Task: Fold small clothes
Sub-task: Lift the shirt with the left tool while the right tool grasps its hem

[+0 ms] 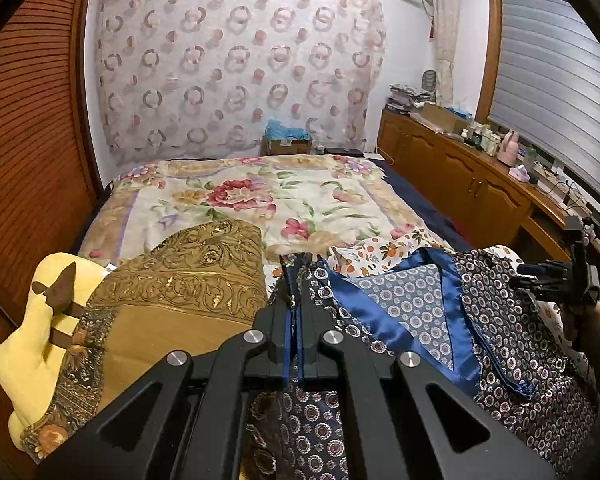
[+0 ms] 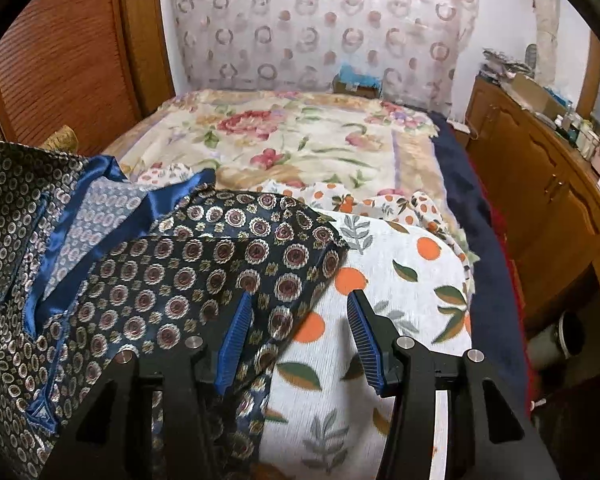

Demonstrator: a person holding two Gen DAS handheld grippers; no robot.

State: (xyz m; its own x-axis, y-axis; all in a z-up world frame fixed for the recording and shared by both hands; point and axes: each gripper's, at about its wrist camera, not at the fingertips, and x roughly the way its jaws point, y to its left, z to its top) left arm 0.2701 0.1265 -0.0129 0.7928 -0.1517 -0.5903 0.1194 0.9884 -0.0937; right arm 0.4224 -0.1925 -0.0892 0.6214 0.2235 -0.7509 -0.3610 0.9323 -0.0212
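Observation:
A navy patterned silk garment (image 1: 496,316) with a blue satin border lies crumpled on the bed. My left gripper (image 1: 296,304) is shut on one edge of it and holds that edge up. In the right wrist view the same garment (image 2: 172,280) lies over a white cloth with an orange print (image 2: 400,280). My right gripper (image 2: 298,300) is open, its blue pads (image 2: 236,336) over the garment's corner and the white cloth. The right gripper also shows at the right edge of the left wrist view (image 1: 556,280).
A floral blanket (image 1: 260,196) covers the bed. A gold patterned cloth (image 1: 188,280) and a yellow cushion (image 1: 28,344) lie at the left. A wooden cabinet (image 1: 472,176) with clutter runs along the right wall. A wooden slatted door (image 1: 28,152) stands at the left.

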